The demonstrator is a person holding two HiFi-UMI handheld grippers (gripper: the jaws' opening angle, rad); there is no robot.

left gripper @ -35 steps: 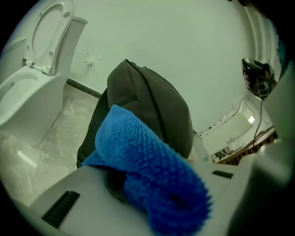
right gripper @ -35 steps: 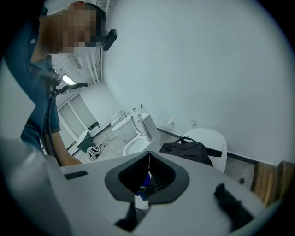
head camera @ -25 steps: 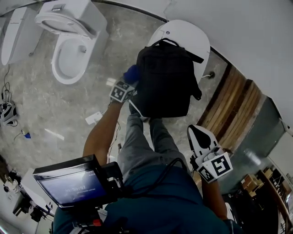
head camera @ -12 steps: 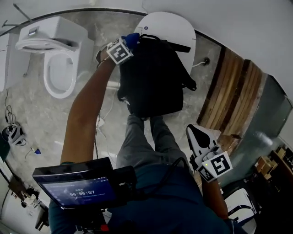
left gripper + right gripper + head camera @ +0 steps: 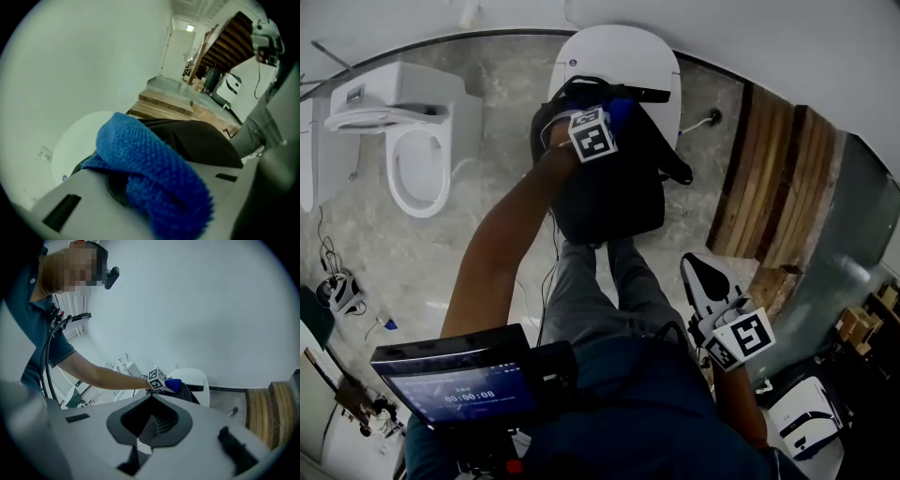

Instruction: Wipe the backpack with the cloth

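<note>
The left claw (image 5: 617,120) grasps the blue cloth (image 5: 625,111) at the 12 o'clock end of the black backpack (image 5: 614,197), which rests on a closed toilet lid (image 5: 619,52). The backpack's long axis runs 12 to 6, so the next stroke probably heads toward 6. The right claw (image 5: 705,277), clenched and empty, sits well apart at 4 o'clock.

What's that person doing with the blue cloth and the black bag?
A person holds a gripper in each hand. The left gripper is clamped on a blue cloth and holds it at the top of the black backpack, which sits on a closed white toilet lid. It looks like wiping. The right gripper is shut, holds nothing, and hangs by the person's side, away from the backpack.
</note>
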